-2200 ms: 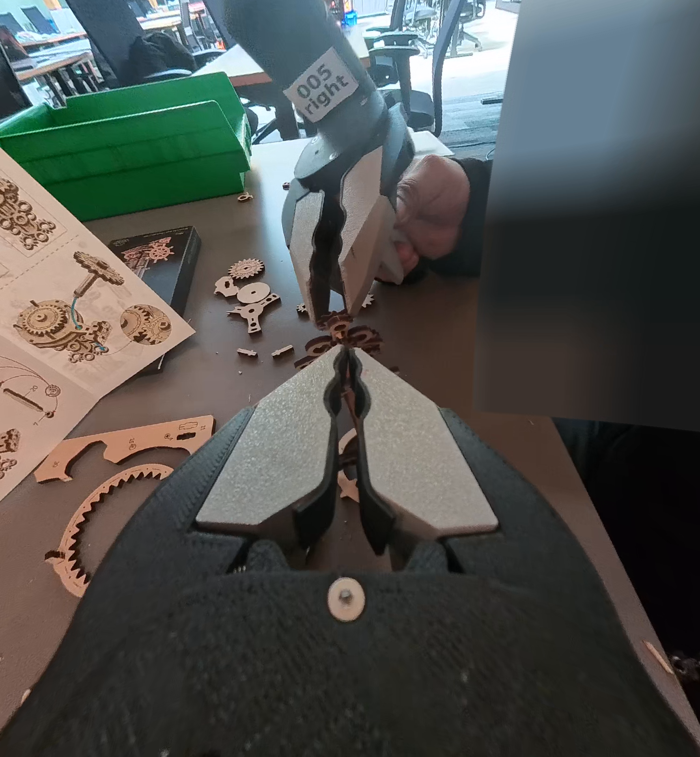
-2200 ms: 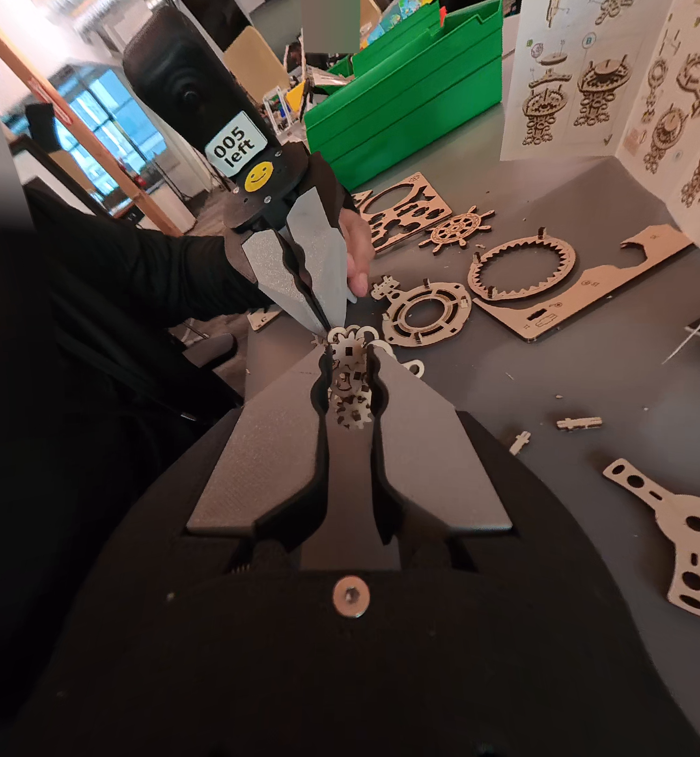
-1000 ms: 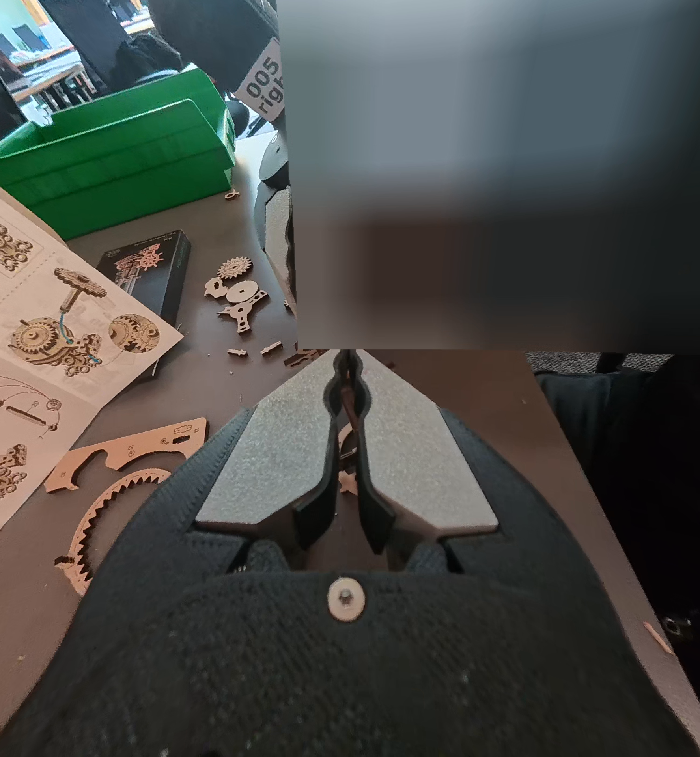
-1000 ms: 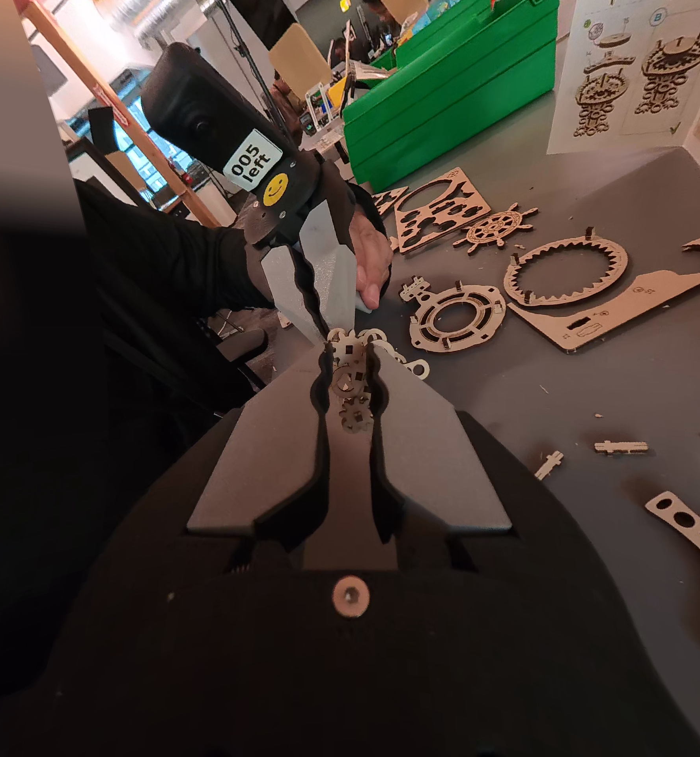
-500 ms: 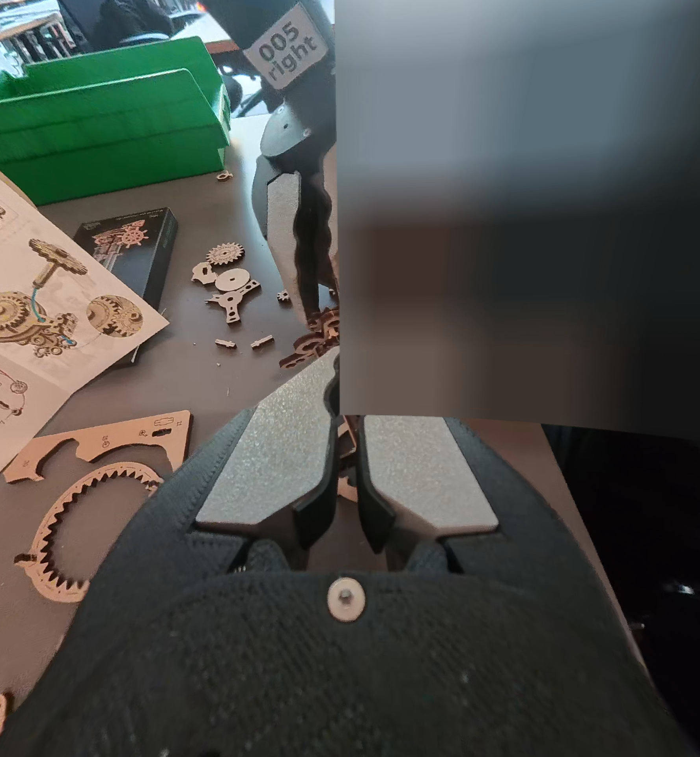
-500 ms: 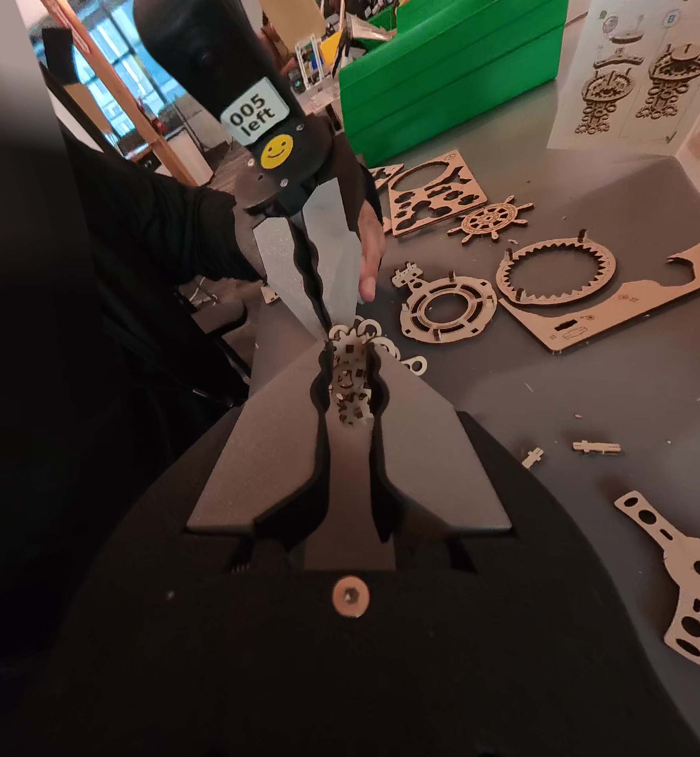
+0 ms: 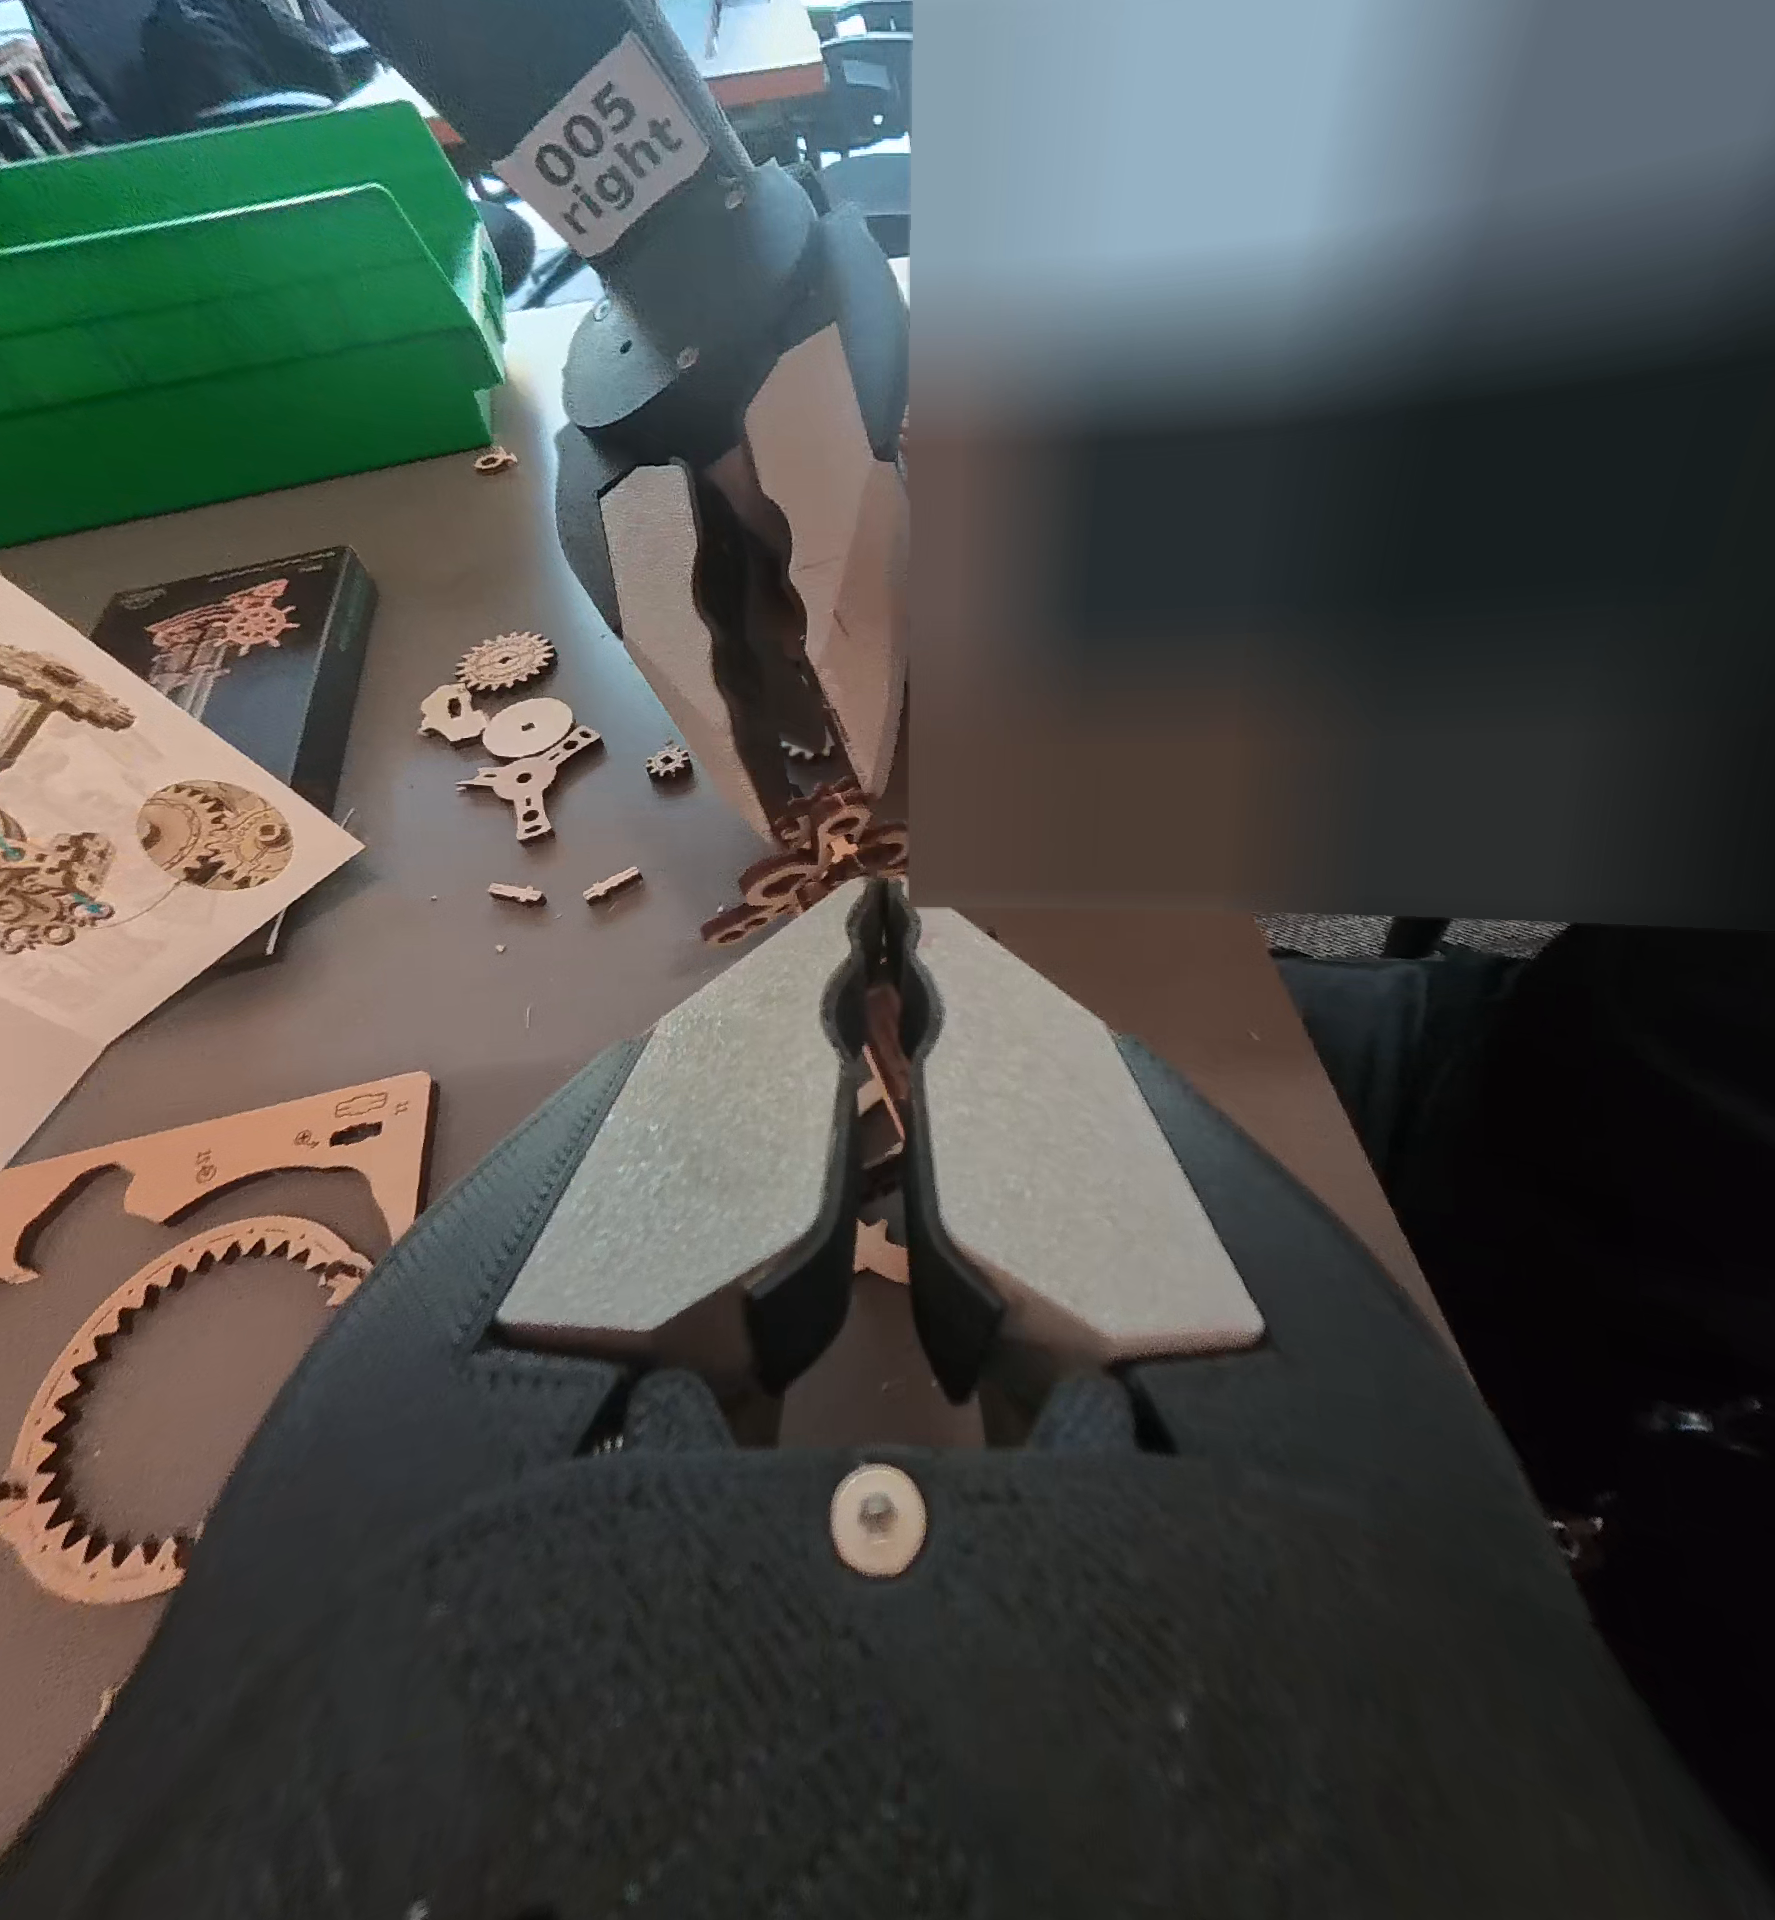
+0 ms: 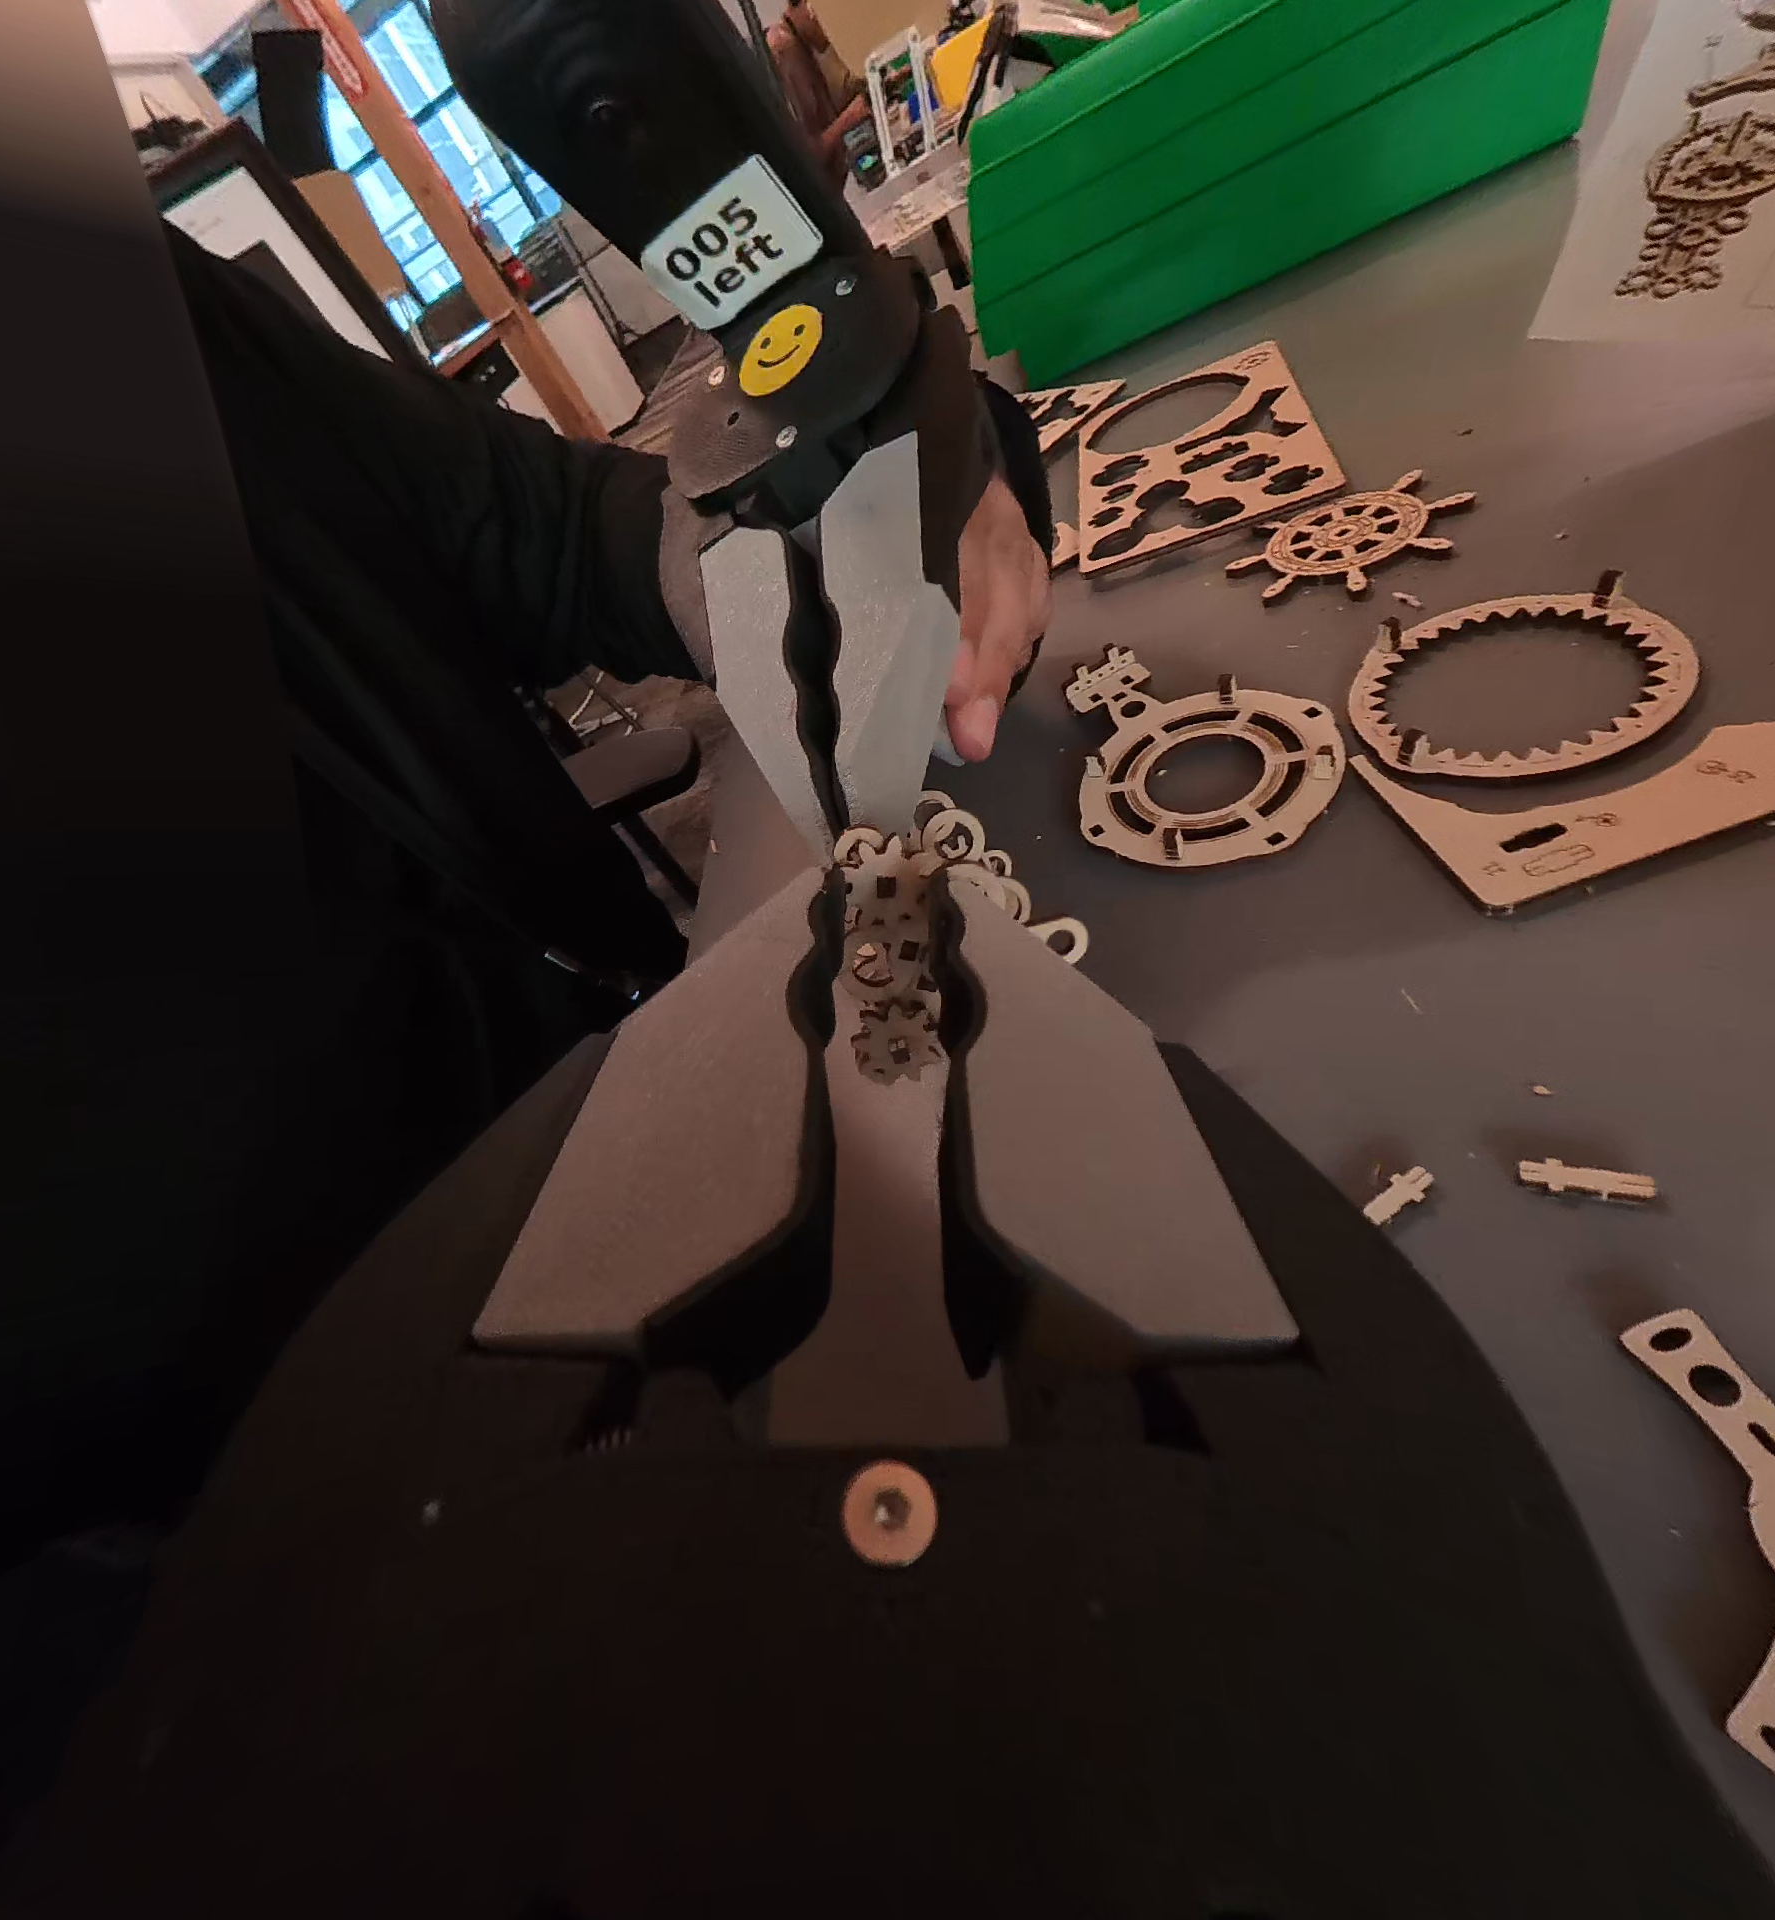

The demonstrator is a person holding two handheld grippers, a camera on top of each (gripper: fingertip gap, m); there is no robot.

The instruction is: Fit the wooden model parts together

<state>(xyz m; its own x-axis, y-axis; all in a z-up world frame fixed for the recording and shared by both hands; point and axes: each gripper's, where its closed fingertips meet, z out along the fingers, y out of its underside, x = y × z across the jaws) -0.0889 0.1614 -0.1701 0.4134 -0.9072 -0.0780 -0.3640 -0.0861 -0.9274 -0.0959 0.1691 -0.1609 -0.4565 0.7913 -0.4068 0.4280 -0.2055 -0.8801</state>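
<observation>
My right gripper (image 8: 888, 883) is shut on a pale wooden gear assembly (image 8: 888, 977) with scrolled rings, held just above the grey table (image 8: 1485, 997). My left gripper (image 7: 883, 904) is shut on a thin wooden part (image 7: 878, 1049), seen edge-on between the jaws. The two grippers meet tip to tip: the left gripper (image 8: 829, 821) touches the top of the assembly in the right wrist view. In the left wrist view the right gripper (image 7: 810, 800) comes down from above onto the assembly (image 7: 821, 847). A blurred patch hides its right side.
Loose wooden parts lie around: a toothed ring (image 8: 1522, 686), a bracket plate (image 8: 1610, 821), a round frame (image 8: 1205, 774), a ship's wheel (image 8: 1350, 535), small pins (image 8: 1584, 1182) and gears (image 7: 506, 660). Green bins (image 7: 187, 312), an instruction sheet (image 7: 52, 790) and a black box (image 7: 249, 655) stand behind. The table edge (image 7: 1330, 1091) is close.
Both grippers stay shut and tip to tip on the assembly. The right gripper has tilted and shifted slightly in the left view. The held parts keep the same grip.
</observation>
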